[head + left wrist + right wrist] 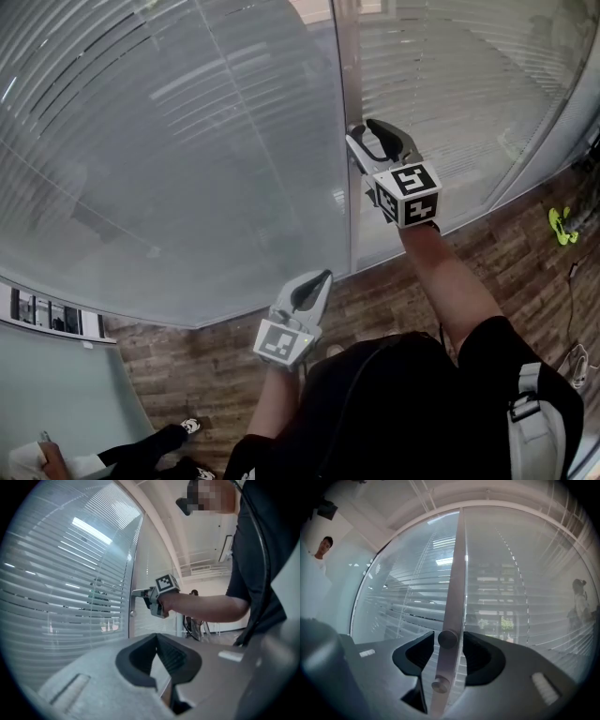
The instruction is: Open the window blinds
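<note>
Horizontal blinds (187,141) hang behind the glass panes on both sides of a metal mullion (345,187). In the right gripper view a round dark knob (447,638) on the mullion (454,573) sits between the jaws of my right gripper (448,645). A thin gap shows on each side of it, so the gripper is open around it. A second small knob (440,685) sits just below. Through the slats (501,588) I see greenery outside. My left gripper (317,279) hangs lower and back from the glass, shut and empty. In the left gripper view its own jaws (157,641) meet at the tips.
A wooden floor (525,262) runs along the foot of the glass. A yellow-green object (561,225) and cables lie at the right. One person sits at the lower left (56,459); another stands at the far left (321,550).
</note>
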Action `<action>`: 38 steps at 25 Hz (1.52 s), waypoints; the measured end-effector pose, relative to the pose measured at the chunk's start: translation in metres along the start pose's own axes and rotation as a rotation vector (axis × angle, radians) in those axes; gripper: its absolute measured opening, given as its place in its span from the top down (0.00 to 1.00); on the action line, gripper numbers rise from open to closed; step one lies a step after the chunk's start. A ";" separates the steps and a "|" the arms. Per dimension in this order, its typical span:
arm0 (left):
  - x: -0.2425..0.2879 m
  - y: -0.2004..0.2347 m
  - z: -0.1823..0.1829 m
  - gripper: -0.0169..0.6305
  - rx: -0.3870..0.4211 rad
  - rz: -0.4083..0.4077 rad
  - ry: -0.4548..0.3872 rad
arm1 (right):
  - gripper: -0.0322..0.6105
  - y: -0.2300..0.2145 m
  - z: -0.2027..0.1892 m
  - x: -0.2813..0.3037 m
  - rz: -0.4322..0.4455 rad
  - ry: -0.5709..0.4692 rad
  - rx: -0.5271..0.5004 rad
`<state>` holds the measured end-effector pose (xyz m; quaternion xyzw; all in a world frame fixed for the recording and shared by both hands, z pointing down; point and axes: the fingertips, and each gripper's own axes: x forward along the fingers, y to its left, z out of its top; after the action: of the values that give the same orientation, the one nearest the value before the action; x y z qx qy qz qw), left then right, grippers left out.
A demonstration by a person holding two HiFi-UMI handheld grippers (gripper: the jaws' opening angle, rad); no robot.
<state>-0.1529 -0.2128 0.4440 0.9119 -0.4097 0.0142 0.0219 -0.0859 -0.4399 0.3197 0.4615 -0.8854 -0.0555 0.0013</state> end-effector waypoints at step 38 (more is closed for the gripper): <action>0.011 -0.004 -0.002 0.97 -0.005 0.001 -0.005 | 0.75 0.011 0.001 -0.005 -0.006 0.190 -0.961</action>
<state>-0.1424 -0.2179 0.4463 0.9116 -0.4103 0.0110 0.0233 -0.0918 -0.4300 0.3205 0.4141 -0.7542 -0.4156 0.2950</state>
